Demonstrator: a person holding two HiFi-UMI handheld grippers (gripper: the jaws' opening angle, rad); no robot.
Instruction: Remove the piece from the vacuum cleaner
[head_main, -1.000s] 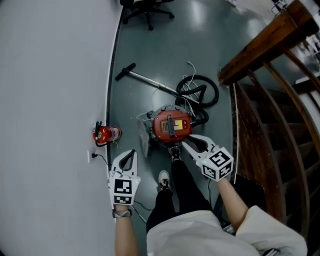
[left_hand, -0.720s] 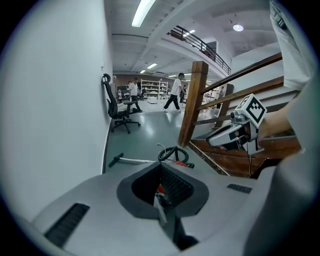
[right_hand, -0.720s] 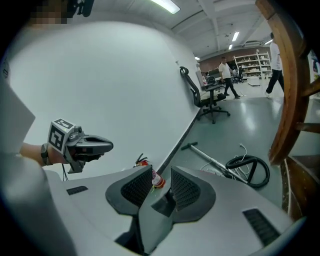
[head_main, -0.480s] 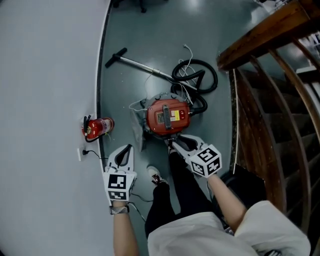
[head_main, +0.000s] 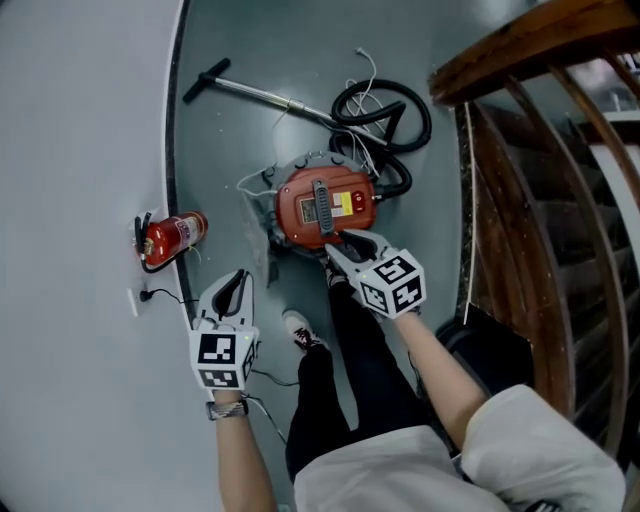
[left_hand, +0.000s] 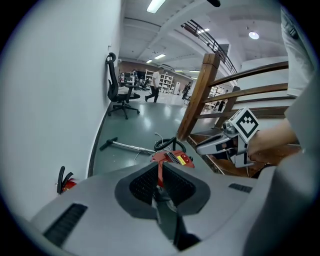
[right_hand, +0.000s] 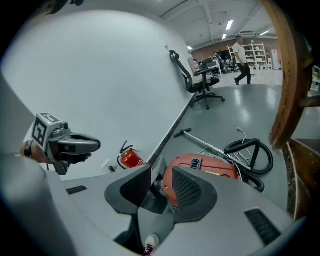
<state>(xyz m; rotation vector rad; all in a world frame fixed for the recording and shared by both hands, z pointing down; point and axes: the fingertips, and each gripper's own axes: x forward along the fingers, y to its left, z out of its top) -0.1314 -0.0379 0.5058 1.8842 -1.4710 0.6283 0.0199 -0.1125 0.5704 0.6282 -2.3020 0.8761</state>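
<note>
Red vacuum cleaner (head_main: 300, 205); black hose (head_main: 340, 103); red extinguisher (head_main: 175, 235)

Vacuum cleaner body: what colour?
The vacuum cleaner is red; the head view shows it best.

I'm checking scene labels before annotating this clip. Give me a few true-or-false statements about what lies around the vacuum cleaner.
The vacuum cleaner has a red body. True.
The fire extinguisher stands beside the staircase. False: it is at the white wall, across the vacuum cleaner from the staircase.
The black hose lies looped on the floor next to the vacuum cleaner. True.
The staircase is at the left of the head view. False: it is at the right.
</note>
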